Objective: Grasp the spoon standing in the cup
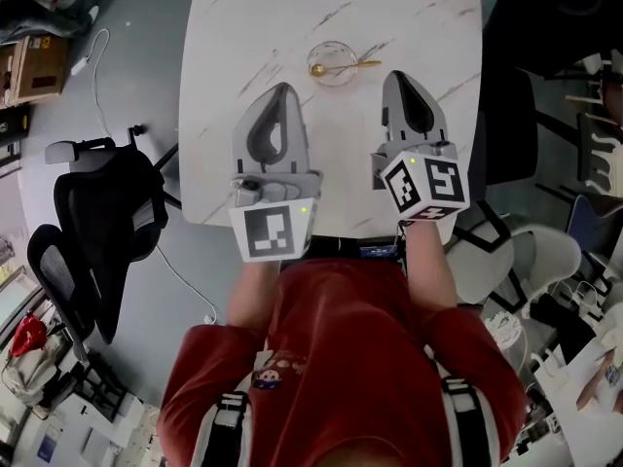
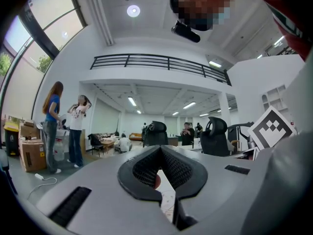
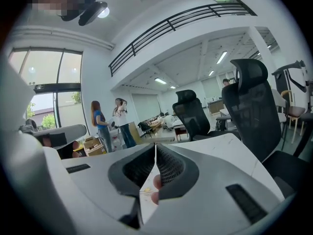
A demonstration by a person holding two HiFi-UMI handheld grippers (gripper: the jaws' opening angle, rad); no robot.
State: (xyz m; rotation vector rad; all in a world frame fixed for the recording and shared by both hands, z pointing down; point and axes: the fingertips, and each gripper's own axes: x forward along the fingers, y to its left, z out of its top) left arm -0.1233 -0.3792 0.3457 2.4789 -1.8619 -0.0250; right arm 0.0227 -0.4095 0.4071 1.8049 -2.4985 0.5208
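– Black mesh office chairs (image 1: 102, 212) stand on the grey floor at the far left, off the desk. What comes next?

– Next is the white, grey-veined marble desk (image 1: 243, 27), and over its near edge the left hand-held gripper (image 1: 281, 90), grey plastic with a marker cube at its back. It points away from the person.

– How do its jaws stand?

– In the left gripper view the left hand-held gripper (image 2: 159, 148) has its tips together, with nothing held between them.

– And the spoon?

– The gold metal spoon (image 1: 343, 67) sits in a small clear glass cup (image 1: 336, 52) farther up the desk. Its bowl is inside the cup and its handle leans out over the rim to the right. The cup is ahead of both tips and between them, sideways on. It touches neither.

– Then the right side?

– The right hand-held gripper (image 1: 397, 76) hovers just right of the cup and a little nearer the person. The spoon handle points toward its tip, with a gap left between them.

– Open?

– No. In the right gripper view the right hand-held gripper (image 3: 155, 145) has its jaws closed tip to tip and is empty.
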